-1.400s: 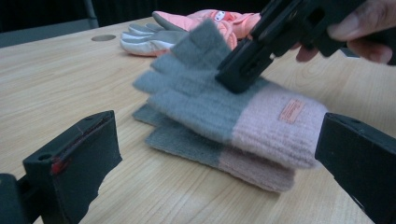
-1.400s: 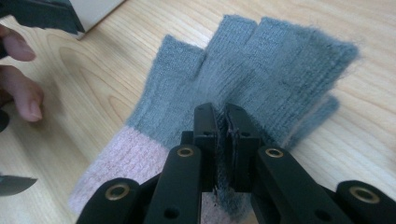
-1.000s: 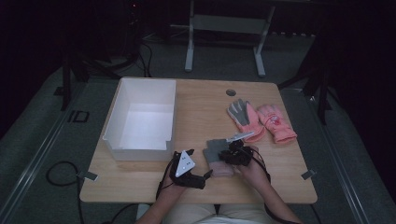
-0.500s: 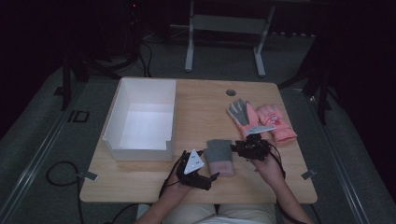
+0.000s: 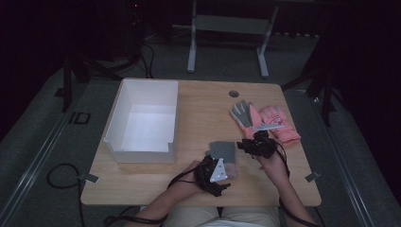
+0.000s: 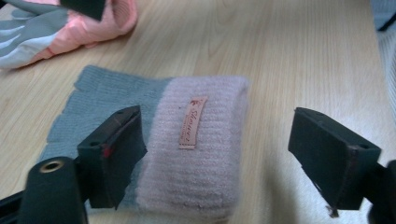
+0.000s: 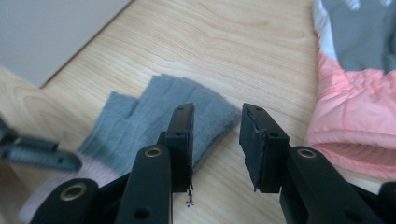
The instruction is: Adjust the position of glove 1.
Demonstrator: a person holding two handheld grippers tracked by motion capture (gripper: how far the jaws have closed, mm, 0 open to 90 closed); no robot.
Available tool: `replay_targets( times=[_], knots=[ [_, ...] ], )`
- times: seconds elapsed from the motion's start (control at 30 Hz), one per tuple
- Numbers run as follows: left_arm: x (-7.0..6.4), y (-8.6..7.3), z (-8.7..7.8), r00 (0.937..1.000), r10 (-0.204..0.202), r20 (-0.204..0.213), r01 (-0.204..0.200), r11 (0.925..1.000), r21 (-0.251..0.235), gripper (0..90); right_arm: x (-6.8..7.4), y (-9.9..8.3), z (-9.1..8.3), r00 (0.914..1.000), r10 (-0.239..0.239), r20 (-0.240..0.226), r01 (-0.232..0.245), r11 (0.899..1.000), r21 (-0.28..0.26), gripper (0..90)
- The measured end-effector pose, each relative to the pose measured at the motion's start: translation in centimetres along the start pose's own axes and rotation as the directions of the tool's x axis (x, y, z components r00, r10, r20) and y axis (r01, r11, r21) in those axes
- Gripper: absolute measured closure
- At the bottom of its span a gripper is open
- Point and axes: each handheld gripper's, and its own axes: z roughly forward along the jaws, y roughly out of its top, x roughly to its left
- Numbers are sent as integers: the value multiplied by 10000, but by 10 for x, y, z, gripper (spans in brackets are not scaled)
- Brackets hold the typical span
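Note:
A knit fingerless glove (image 5: 222, 152), grey at the fingers and pale pink at the cuff, lies flat near the table's front edge. Its cuff (image 6: 196, 158) carries a small tan label and sits between the wide-spread jaws of my left gripper (image 6: 224, 156), which is open and hovering just above it. In the high view that left gripper (image 5: 215, 172) is just in front of the glove. My right gripper (image 7: 216, 135) is narrowly open at the grey finger end (image 7: 187, 107) with nothing between its jaws; from above, the right gripper (image 5: 255, 144) is just right of the glove.
A pair of pink and grey padded gloves (image 5: 265, 120) lies at the right of the wooden table (image 5: 198, 104), close behind my right gripper. A white open box (image 5: 144, 120) stands at the left. A round cable hole (image 5: 233, 93) is at the table's far edge.
My left gripper has moved right, up to the knit glove's cuff. My right gripper has shifted right and slightly away, from over the glove to its right edge.

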Motion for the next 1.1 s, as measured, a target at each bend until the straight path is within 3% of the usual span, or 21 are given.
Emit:
replay_targets(
  times=[0.07, 0.27, 0.43, 0.5, 0.6, 0.7, 0.8, 0.93, 1.0, 1.1],
  knots=[
    [2, -1, 3, 9996, 143, 239, -149, 9996, 241, 182, -3, 1, 9, 9999, 164, -40, -164, 9998, 72, 645],
    [1, -5, 9, 9990, 443, 38, -445, 9977, 503, 215, -13, 0, 40, 9953, 956, -158, -947, 9942, 512, 547],
    [3, -10, 13, 9975, 671, -213, -659, 9964, 528, 270, -12, -3, 54, 9941, 1072, -156, -1054, 9904, 898, 504],
    [2, -10, 12, 9942, 941, -517, -908, 9939, 631, 366, -12, -5, 57, 9951, 989, -59, -978, 9902, 992, 494],
    [5, -11, 12, 9954, 867, -417, -840, 9944, 639, 467, -11, -5, 60, 9944, 1048, -164, -1022, 9877, 1182, 482],
    [16, -13, 8, 9973, 726, 126, -731, 9964, 426, 571, -10, -4, 62, 9928, 1165, -267, -1120, 9848, 1328, 503],
    [28, -15, 7, 9964, 376, 759, -399, 9988, 297, 629, -7, -3, 65, 9905, 1175, -716, -1061, 9835, 1464, 518],
    [37, -13, 7, 9908, 205, 1341, -267, 9987, 444, 659, -11, -2, 70, 9732, 1706, -1543, -1478, 9777, 1491, 620],
    [40, -12, 8, 9885, 60, 1509, -143, 9984, 541, 663, -11, -1, 74, 9642, 1846, -1904, -1553, 9750, 1587, 659],
    [44, -11, 7, 9867, -271, 1605, 164, 9976, 679, 668, -5, 3, 77, 9649, 1752, -1955, -1419, 9746, 1730, 717]
  ],
)
